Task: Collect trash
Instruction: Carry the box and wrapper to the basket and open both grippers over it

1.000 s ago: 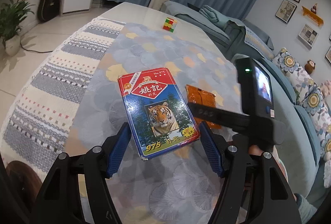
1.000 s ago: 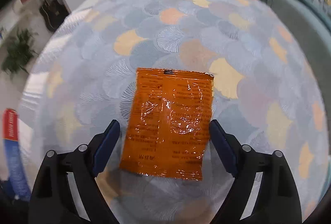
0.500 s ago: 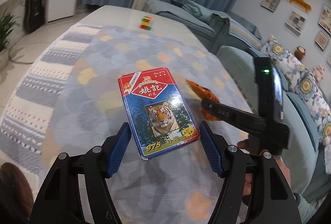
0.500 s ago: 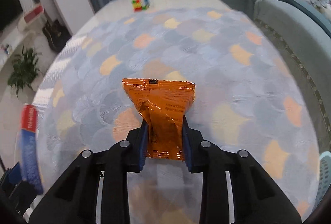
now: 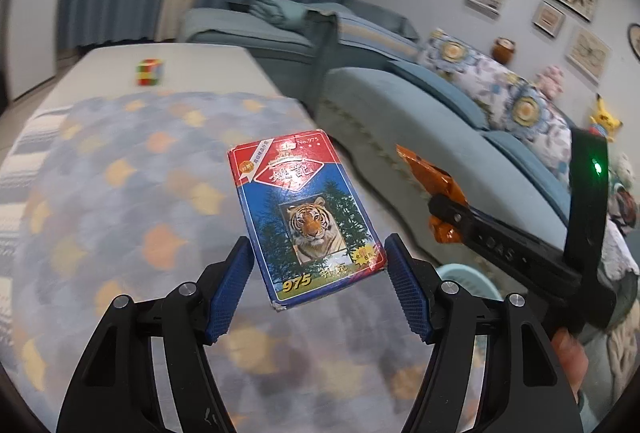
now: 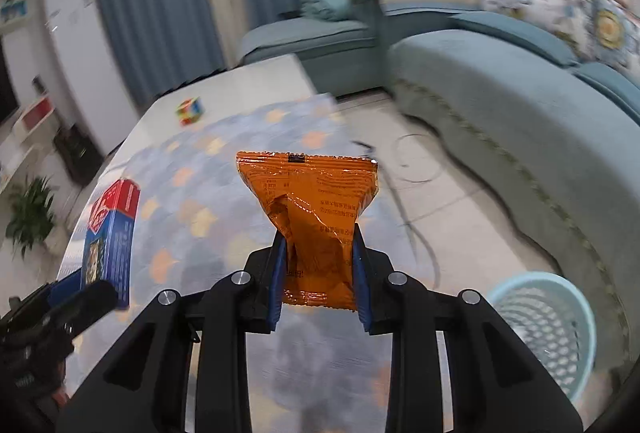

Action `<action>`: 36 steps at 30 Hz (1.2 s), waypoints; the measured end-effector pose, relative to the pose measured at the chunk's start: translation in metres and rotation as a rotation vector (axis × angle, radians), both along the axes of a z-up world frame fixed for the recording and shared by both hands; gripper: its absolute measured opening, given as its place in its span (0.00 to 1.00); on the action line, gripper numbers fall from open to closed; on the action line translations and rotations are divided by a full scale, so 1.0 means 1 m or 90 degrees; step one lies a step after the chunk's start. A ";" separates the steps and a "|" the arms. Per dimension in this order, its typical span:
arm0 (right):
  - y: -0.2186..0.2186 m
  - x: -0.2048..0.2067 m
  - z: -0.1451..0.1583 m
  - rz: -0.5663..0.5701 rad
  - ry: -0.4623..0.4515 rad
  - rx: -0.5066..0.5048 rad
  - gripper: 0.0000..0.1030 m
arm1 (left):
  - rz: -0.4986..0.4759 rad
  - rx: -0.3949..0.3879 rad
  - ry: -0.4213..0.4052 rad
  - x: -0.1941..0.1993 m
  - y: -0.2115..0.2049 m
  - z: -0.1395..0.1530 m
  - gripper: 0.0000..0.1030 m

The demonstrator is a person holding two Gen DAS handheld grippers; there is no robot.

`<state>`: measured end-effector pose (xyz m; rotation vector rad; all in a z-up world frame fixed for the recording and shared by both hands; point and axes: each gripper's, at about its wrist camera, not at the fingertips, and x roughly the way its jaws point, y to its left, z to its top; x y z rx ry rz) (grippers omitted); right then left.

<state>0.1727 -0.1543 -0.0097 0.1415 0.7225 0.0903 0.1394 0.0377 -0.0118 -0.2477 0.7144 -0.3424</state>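
Observation:
A red-and-blue playing-card box [image 5: 308, 217] with a tiger picture hangs above the patterned tablecloth [image 5: 100, 193], with my left gripper [image 5: 317, 249] shut on its near end. An orange snack packet [image 6: 312, 201] is pinched and crumpled at its lower end between the blue pads of my right gripper [image 6: 318, 237], also off the table. The left wrist view shows the right gripper [image 5: 442, 207] with the packet [image 5: 432, 177] to the right. The right wrist view shows the card box [image 6: 108, 225] at the left edge.
A light-blue mesh basket [image 6: 520, 275] stands on the floor at lower right, its rim [image 5: 460, 271] just showing behind my left fingers. A colour cube [image 5: 150, 72] sits at the table's far end. A teal sofa [image 6: 500, 93] and a floor cable [image 6: 416, 161] lie to the right.
My right gripper closed on the orange packet and lifted it off the table. Both grippers rose and swung right, bringing the sofa and basket into view. The card box stayed gripped.

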 end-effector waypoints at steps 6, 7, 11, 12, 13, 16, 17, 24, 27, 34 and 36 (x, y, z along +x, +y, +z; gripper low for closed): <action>-0.084 -0.029 0.001 -0.082 0.023 0.057 0.25 | -0.086 -0.012 0.011 0.009 -0.078 0.011 0.64; -0.102 -0.036 -0.002 -0.101 0.029 0.068 0.25 | -0.100 -0.012 0.013 0.011 -0.094 0.010 0.64; -0.152 -0.058 -0.016 -0.168 0.046 0.060 0.25 | -0.153 -0.023 0.039 0.014 -0.146 -0.002 0.64; -0.161 -0.061 -0.020 -0.179 0.053 0.062 0.25 | -0.168 -0.021 0.048 0.015 -0.160 -0.007 0.64; -0.174 -0.066 -0.028 -0.194 0.067 0.068 0.25 | -0.182 -0.019 0.057 0.015 -0.172 -0.013 0.64; -0.200 -0.076 -0.050 -0.229 0.107 0.070 0.27 | -0.223 -0.017 0.084 0.017 -0.205 -0.032 0.64; -0.208 -0.079 -0.059 -0.240 0.120 0.070 0.27 | -0.239 -0.013 0.096 0.018 -0.217 -0.040 0.64; -0.243 -0.100 -0.108 -0.284 0.195 0.092 0.38 | -0.317 0.021 0.164 0.017 -0.272 -0.089 0.65; -0.253 -0.105 -0.121 -0.297 0.212 0.103 0.47 | -0.326 0.020 0.180 0.017 -0.277 -0.100 0.74; -0.261 -0.110 -0.129 -0.285 0.211 0.120 0.65 | -0.322 -0.005 0.196 0.018 -0.265 -0.103 0.80; -0.264 -0.111 -0.129 -0.282 0.208 0.118 0.70 | -0.320 -0.002 0.189 0.015 -0.262 -0.100 0.80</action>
